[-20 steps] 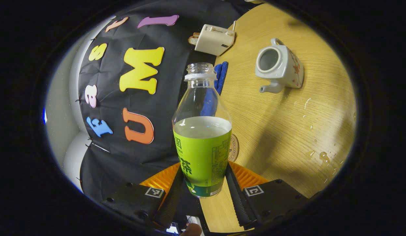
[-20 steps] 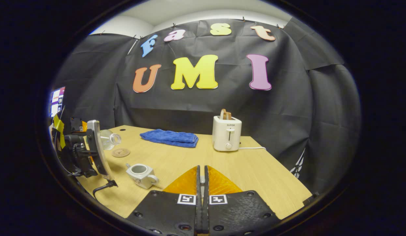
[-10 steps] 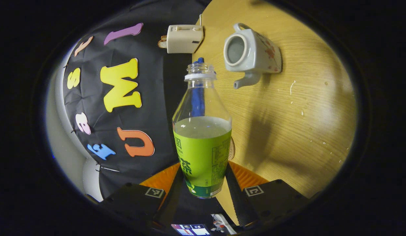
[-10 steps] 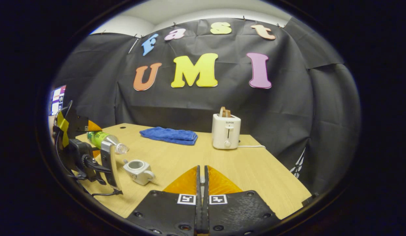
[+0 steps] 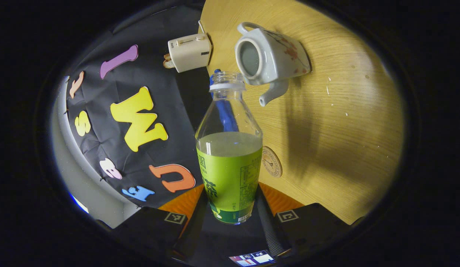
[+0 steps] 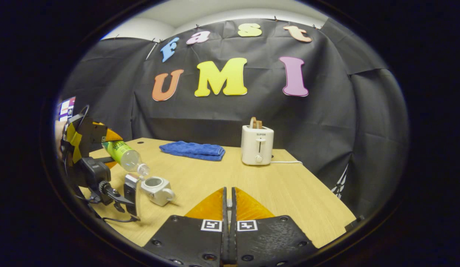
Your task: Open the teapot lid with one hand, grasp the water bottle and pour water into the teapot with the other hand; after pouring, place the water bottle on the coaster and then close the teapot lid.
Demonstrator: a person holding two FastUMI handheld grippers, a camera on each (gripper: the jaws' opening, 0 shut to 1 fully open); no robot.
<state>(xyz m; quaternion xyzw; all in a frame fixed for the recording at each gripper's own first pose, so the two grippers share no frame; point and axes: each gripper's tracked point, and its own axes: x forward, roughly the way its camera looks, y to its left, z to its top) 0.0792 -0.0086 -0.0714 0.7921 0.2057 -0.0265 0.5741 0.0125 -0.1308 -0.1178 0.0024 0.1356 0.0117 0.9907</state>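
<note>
**Bottle tipped at open teapot, lid off**

Left tongs (image 5: 230, 207) hold the bottle (image 5: 229, 163) by its lower body, both fingers pressed on the label. No cap on it, liquid up to about the top of the label. In the left gripper view the bottle mouth sits at 12 o'clock, the teapot (image 5: 269, 55) just past it at 1 o'clock, opening bare, spout pointing down toward the bottle neck. Coaster (image 5: 271, 161) lies on the desk (image 5: 345, 129) just beside the bottle at 3 o'clock, nothing on it. A few droplets on the desk at 2 o'clock.

In the right gripper view I see the bottle (image 6: 125, 155) at 9 o'clock, slanted neck-down, mouth right over the teapot (image 6: 156, 185) opening; I can't tell if liquid is flowing. Right tongs (image 6: 227, 207) are closed tight with something thin between the fingers; can't tell what. Towel (image 6: 193, 150) at 11 o'clock and toaster (image 6: 256, 149) at 12 o'clock at the desk's far edge.
</note>
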